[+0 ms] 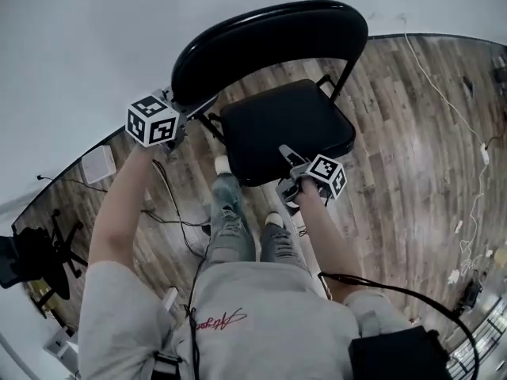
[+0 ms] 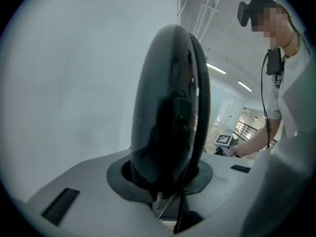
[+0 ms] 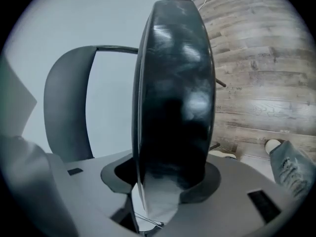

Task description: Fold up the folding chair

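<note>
Looking down at a folding chair (image 1: 238,54) standing open on the wood floor (image 1: 396,133), seat (image 1: 285,125) not yet up against the backrest (image 1: 309,24). Shoes (image 1: 224,165) just in front of the seat, wall (image 1: 79,38) right behind it.

Got the left gripper (image 1: 186,121) up and to the left of the seat, jaws pinched down to a narrow gap on the end of the backrest, rim wedged right between them. Got the right gripper (image 1: 287,165) on the seat's front edge, jaws spread wide but full of seat, one above the pad and one below, clamped on it by the look of things. So probably early in the fold, about to tip the seat up toward the backrest.

Stuff to worry about from here:

- Could lose the seat. Glossy rounded pad, wide bite close to the lip, easy to slip off while swinging it up, then a bang on the way back down.
- Could drag or tip the whole chair. Hauling on the front edge without bracing the backrest, so lifting it off the floor instead of folding it.
- Could get the right jaws squeezed between seat and backrest at the end of the swing, riding on the edge like that.
- Could clip the shoes if dropped.

Worth keeping the backrest grip firm and going slow.
</note>
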A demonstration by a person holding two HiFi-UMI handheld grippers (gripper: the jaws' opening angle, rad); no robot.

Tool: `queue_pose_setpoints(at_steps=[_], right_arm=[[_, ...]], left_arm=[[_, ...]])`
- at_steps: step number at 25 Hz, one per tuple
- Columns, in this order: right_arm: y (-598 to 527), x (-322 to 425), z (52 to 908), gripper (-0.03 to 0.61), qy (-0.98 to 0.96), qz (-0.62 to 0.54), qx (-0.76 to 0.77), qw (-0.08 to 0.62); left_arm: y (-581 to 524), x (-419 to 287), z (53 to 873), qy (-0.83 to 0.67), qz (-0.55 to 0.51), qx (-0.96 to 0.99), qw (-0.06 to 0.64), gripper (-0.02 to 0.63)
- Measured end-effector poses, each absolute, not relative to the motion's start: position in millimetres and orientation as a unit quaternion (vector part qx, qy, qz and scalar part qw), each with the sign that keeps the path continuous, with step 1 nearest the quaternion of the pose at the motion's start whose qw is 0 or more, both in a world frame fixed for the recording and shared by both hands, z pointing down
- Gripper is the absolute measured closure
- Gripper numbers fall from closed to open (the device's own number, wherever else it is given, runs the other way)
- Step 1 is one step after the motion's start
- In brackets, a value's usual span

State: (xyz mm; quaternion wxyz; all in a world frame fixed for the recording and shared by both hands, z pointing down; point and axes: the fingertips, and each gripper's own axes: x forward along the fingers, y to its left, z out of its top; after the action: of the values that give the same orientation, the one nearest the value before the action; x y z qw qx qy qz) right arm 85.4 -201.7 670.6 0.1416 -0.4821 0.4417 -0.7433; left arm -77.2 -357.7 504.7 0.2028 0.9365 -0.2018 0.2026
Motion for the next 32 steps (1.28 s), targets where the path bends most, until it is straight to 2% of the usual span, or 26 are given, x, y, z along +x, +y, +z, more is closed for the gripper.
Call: queue_pose_setpoints(at_steps=[6,12,19,26,32], right_arm=[[-319.2,58.9,601.9,0.423,0.443,-0.724,-0.507,0.148],[-385.1,43.1,595.3,0.425,0.400,-0.727,-0.544,0.122],[-421.3,36.1,594.2,0.436,0.370,-0.723,-0.571,0.120],[-462.9,27.0,592.7,0.438,0.303,-0.677,-0.642,0.193],[-500.1,17.8,599.5,0.435,0.300,-0.682,-0.646,0.168]], left_arm=[[-393.7,-84.0,481.9,-0.181,0.197,0.948,0.173,0.512],[-453.7,-101.0,484.1,-0.168,0.192,0.947,0.197,0.515],[-488.7,-107.1,484.9,-0.147,0.184,0.953,0.191,0.520],[-511.2,-112.4,483.9,-0.138,0.171,0.956,0.196,0.537],[-532.8,-122.1,489.8,-0.146,0.167,0.954,0.203,0.537]])
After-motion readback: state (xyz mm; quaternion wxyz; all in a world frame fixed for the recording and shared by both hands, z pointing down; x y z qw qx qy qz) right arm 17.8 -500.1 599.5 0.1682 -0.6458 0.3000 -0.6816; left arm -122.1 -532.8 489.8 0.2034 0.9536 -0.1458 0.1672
